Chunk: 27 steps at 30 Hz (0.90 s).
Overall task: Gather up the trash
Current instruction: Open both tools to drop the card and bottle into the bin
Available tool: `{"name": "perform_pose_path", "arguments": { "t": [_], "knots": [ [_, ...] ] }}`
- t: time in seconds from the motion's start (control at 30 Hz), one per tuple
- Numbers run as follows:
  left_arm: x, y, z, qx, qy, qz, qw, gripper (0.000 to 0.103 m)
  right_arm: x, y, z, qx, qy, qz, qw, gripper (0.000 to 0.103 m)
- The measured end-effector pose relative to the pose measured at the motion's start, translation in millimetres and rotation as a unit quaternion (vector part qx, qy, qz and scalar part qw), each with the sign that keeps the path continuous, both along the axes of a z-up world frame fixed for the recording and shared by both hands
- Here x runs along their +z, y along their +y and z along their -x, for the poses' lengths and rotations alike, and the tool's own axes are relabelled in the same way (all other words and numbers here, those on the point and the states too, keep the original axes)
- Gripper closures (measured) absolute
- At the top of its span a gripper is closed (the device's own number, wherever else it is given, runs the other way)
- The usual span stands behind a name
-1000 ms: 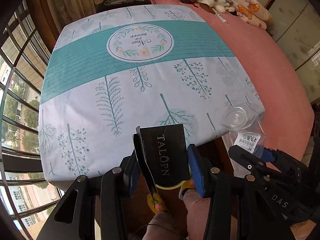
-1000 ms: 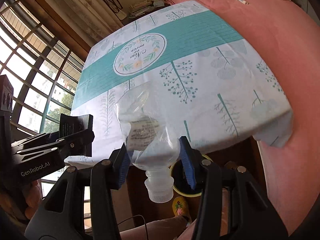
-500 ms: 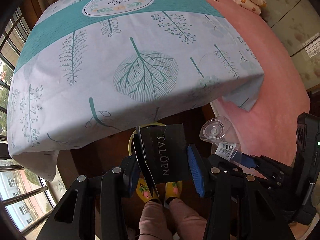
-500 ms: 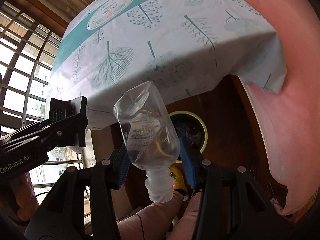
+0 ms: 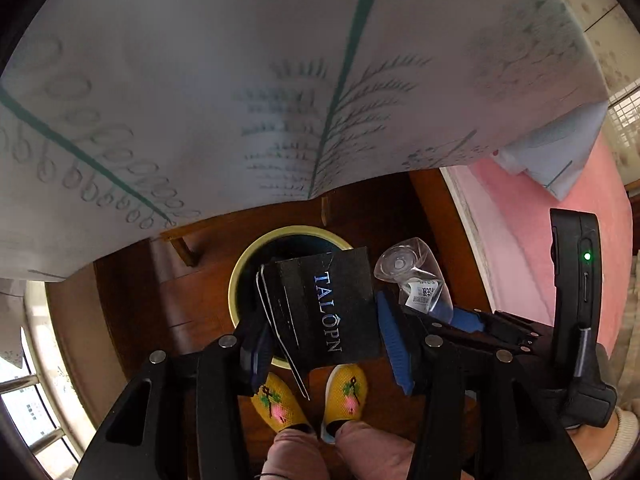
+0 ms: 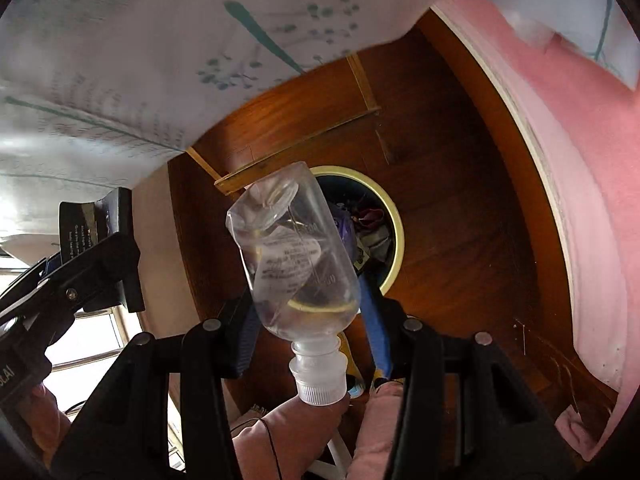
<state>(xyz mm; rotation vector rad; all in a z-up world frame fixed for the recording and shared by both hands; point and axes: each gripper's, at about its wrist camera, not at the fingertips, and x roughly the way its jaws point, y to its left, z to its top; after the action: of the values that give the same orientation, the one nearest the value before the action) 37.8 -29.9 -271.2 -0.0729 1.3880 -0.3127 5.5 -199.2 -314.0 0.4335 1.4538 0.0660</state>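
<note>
Both grippers have dropped from above the bed to floor level, and the patterned sheet (image 5: 280,80) that filled the views a second ago now hangs across the top of both frames. The yellow-rimmed bin (image 5: 240,272) has come into sight at centre frame in both views, already holding trash. The left gripper (image 5: 320,320) has the black TALOPN card packet (image 5: 332,304) between its fingers (image 5: 394,344), sitting directly over the bin mouth; its jaws have just been opening, and a gap now shows between the packet and the right finger, so the packet looks released or nearly so, though contact on the other side is hidden. The right gripper (image 6: 310,320) has its fingers (image 6: 374,328) closed narrowly on the clear plastic bottle (image 6: 296,256), cap toward the camera, with the bin just behind it to the right of centre. Yellow slippers (image 5: 312,400) stand at bottom centre beside the bin. Judgement: the drop phase is starting, packet first, bottle next, needing a small shift over the rim.
</note>
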Motion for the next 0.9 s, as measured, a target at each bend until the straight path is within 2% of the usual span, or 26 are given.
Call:
{"name": "perform_pose_path", "arguments": {
  "t": [0.03,0.07,0.1,0.2,0.27,0.33,0.63,0.9],
  "knots": [
    [-9.1,1.5,-0.4,0.001,0.003,-0.002,1.0000,0.051,-11.3,-0.3,-1.6,-0.002,0.002,-0.003,1.000,0.060],
    [-17.5,0.9,1.0,0.004,0.004,-0.005,1.0000,0.045,-22.1,-0.4,-3.3,-0.003,0.004,-0.005,1.000,0.060],
    [-25.7,3.1,1.0,0.005,0.006,-0.008,0.9999,0.035,-31.5,0.2,-5.0,-0.003,0.005,-0.009,1.000,0.060],
    [-41.0,8.9,0.8,0.012,0.002,-0.019,0.9998,0.021,-53.7,1.9,-8.7,-0.006,0.002,-0.017,1.000,0.059],
    [-47.4,13.8,2.2,0.016,0.001,-0.023,0.9996,0.020,-64.1,3.6,-10.5,-0.009,0.004,-0.020,1.000,0.048],
    [-50.7,18.5,4.6,0.020,-0.003,-0.029,0.9994,0.020,-69.5,3.0,-11.0,-0.011,-0.003,-0.018,1.000,0.042],
    [-30.0,40.4,16.3,0.040,-0.036,-0.041,0.9977,0.020,-68.1,15.3,-7.5,0.013,-0.020,0.018,1.000,0.035],
    [9.6,42.8,16.8,0.051,-0.045,-0.059,0.9959,0.020,-42.1,21.9,-7.9,0.027,-0.034,0.023,0.999,0.034]
  ]
}}
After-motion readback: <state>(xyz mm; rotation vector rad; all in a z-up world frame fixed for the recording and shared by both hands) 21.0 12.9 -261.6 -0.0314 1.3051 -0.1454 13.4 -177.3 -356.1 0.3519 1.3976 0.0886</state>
